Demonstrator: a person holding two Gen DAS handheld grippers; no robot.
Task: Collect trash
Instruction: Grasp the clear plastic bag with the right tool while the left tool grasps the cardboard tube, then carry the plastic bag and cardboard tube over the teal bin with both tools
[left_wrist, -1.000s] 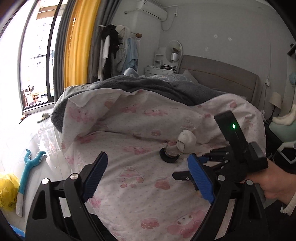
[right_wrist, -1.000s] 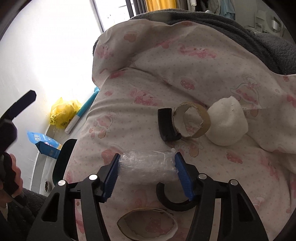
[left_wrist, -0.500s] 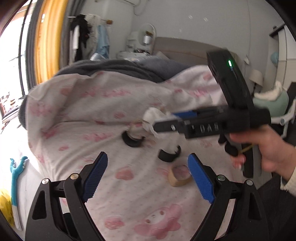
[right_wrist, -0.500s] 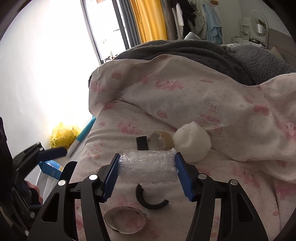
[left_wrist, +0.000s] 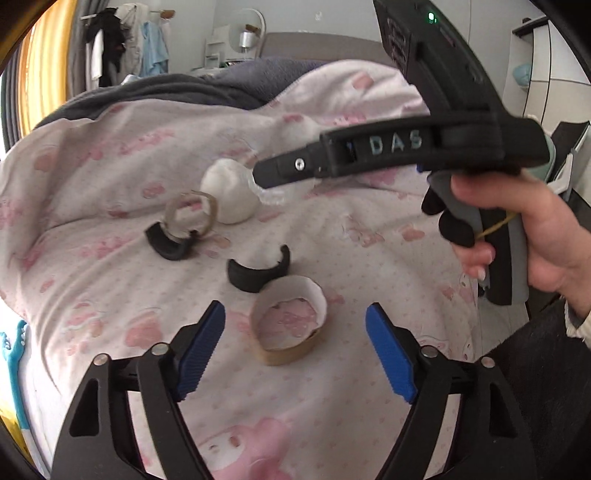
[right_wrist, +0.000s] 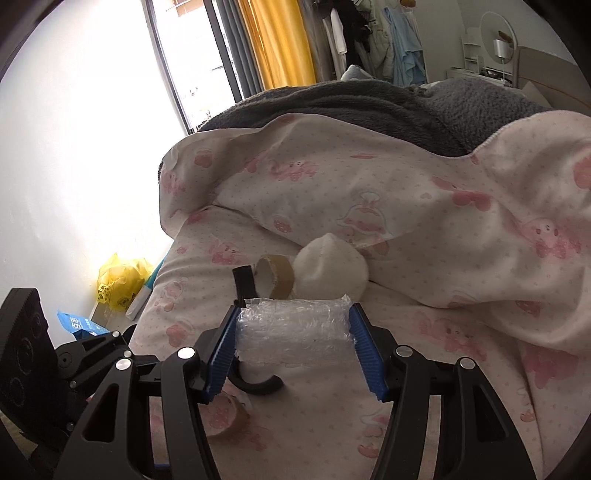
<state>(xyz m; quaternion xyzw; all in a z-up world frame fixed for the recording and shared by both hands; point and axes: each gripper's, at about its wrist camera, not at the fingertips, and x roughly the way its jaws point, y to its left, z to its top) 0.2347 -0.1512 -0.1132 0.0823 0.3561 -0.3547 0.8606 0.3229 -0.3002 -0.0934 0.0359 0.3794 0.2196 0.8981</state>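
Right gripper (right_wrist: 293, 341) is clamping a wad of clear bubble wrap (right_wrist: 293, 328) between both blue pads, lifted off the bedspread (left_wrist: 110, 295); so one piece of trash is in hand, judging by the grip. Left gripper (left_wrist: 295, 350) is closing, pads straddling the near cardboard ring (left_wrist: 290, 325) but not touching it; nothing gripped there yet. Taking that ring as landmark: a black curved clip (left_wrist: 258, 273) is lying just beyond it; farther beyond and to the left, a second cardboard ring (left_wrist: 190, 218) is leaning against another black clip (left_wrist: 168, 245); a white crumpled ball (left_wrist: 229, 195) is sitting just right of that second ring. All five are lying loose on the bedspread, so most of the collecting appears to be left. A yellow bag (right_wrist: 120, 280) is sitting on the floor off the bed's left edge, well apart from the landmark ring; whether it is the trash destination, cannot tell. Hard to read: the right gripper's body is blocking part of the ball in the left wrist view, and only a sliver of the wrap shows under it. In the right wrist view the wrap is hiding part of the near clip, and the landmark ring is half cut off behind the left-hand finger. No bin is showing in either view.
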